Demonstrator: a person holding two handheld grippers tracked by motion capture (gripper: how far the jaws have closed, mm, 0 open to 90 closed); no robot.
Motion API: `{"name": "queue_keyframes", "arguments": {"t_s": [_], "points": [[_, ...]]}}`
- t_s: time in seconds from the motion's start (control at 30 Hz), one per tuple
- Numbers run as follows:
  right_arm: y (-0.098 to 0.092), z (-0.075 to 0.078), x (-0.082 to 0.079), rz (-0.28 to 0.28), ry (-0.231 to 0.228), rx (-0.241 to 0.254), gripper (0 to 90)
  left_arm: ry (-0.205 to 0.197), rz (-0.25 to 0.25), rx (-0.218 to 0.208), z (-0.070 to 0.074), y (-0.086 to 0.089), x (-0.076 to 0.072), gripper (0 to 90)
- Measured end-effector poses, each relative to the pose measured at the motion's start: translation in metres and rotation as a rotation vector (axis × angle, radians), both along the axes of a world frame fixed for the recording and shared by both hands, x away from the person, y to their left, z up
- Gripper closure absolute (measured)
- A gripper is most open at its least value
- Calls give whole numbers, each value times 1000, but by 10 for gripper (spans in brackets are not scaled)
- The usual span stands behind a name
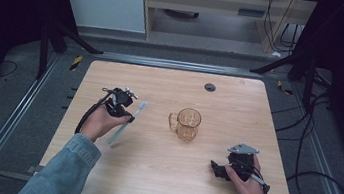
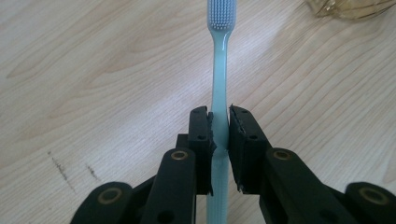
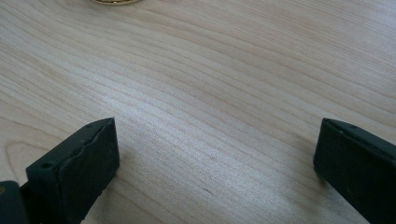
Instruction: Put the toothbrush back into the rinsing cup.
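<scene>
A pale blue toothbrush (image 1: pixel 129 121) is held in my left gripper (image 1: pixel 129 117), left of the table's middle. In the left gripper view the jaws are shut on the toothbrush (image 2: pixel 219 70) at mid-handle, with its bristle head pointing away toward the mug. An amber glass mug (image 1: pixel 187 124) with its handle to the left stands upright at the table's centre; its base shows at the top right of the left gripper view as the mug (image 2: pixel 350 7). My right gripper (image 1: pixel 217 169) rests low near the front right, open, with bare wood between its jaws (image 3: pixel 215 154).
The wooden table (image 1: pixel 159 176) has a dark round grommet (image 1: pixel 210 87) near its back edge. Metal rails and cables run along the floor on both sides. White and wooden cabinets stand beyond the table.
</scene>
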State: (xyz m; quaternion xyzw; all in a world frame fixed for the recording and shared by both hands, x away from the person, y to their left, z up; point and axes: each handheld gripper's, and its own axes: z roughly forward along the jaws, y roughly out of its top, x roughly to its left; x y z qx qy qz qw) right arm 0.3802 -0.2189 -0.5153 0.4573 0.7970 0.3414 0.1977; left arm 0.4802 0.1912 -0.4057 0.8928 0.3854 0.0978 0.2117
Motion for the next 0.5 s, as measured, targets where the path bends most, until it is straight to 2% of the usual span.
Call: {"name": "queue_keyframes", "arguments": {"t_s": [0.23,0.5], "points": [[0,0,0,0,0,0,5,-34,-15,-45,9,-14,-2,788],[-1,0,-1,5,3,0,7,-47,-31,-76,11,-29,-2,789]]}}
